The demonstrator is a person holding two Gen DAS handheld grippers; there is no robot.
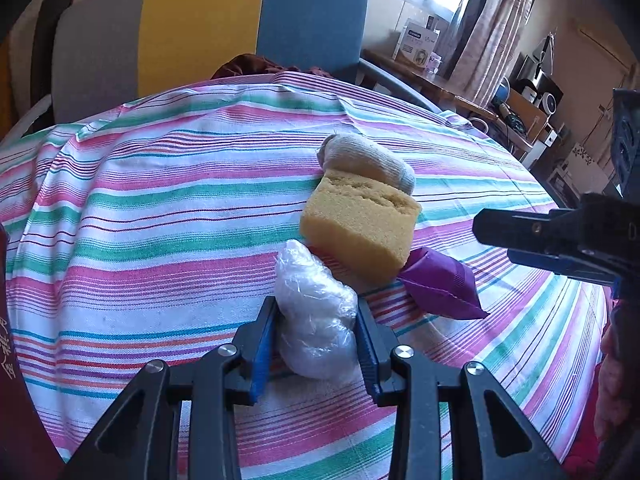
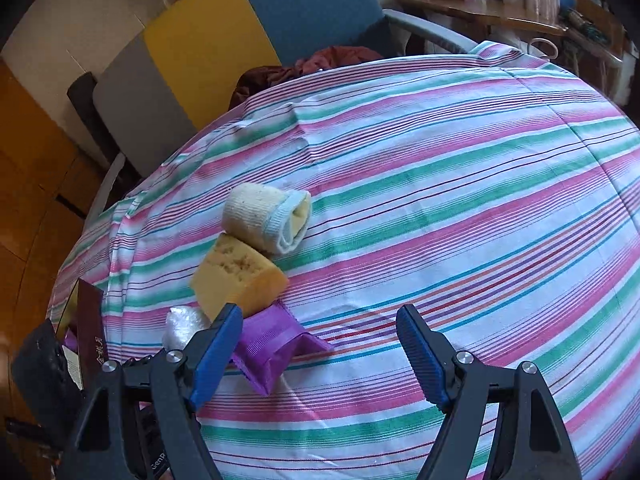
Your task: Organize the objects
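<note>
The left gripper [image 1: 316,344] pinches the plastic-wrapped bundle [image 1: 314,316]: soft, light, slippery, best gripped mid-body. The sponge [image 1: 358,228] sits at one o'clock.

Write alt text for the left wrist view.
The left hand-held gripper is shut on a clear plastic bundle on a striped tablecloth. Just beyond lie a yellow sponge, a rolled sock and a purple packet.

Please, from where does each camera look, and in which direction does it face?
Left wrist: on the left claw, angled down at the striped tablecloth; its pads press a plastic-wrapped bundle; the right claw enters from the right.
Right wrist: on the right claw, angled down; jaws open, empty.
Both show the sponge, rolled sock and purple packet.
</note>
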